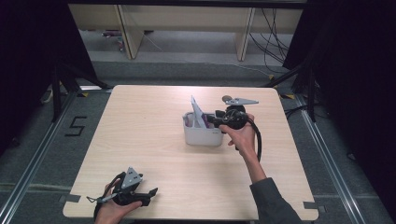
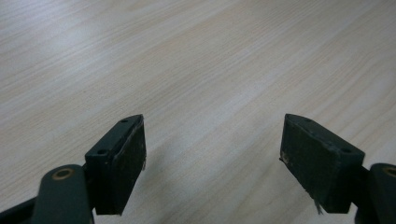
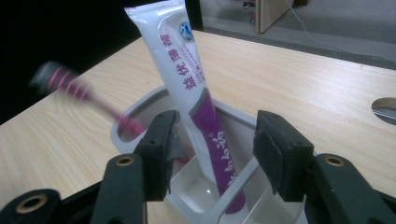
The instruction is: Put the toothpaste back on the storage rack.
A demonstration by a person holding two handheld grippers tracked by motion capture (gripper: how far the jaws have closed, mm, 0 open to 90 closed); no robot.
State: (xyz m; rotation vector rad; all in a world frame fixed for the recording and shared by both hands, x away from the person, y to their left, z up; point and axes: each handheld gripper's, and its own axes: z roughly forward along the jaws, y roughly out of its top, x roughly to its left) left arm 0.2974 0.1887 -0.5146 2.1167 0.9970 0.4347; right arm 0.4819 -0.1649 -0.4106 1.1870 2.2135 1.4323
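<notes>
The person's right hand point(image 1: 237, 132) reaches out to about one o'clock from table centre, forearm stretched, holding the right gripper point(image 3: 212, 154) level with its jaws spread apart. The left hand point(image 1: 114, 205) rests low at seven o'clock, its left gripper point(image 2: 212, 154) gaping wide, pointing right.

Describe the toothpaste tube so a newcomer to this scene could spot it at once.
On the light wooden table, right of centre, sits a white plastic caddy. Leaning upright inside is the white-and-purple toothpaste tube, flat and broad, unlike the thin pink toothbrush beside it.
</notes>
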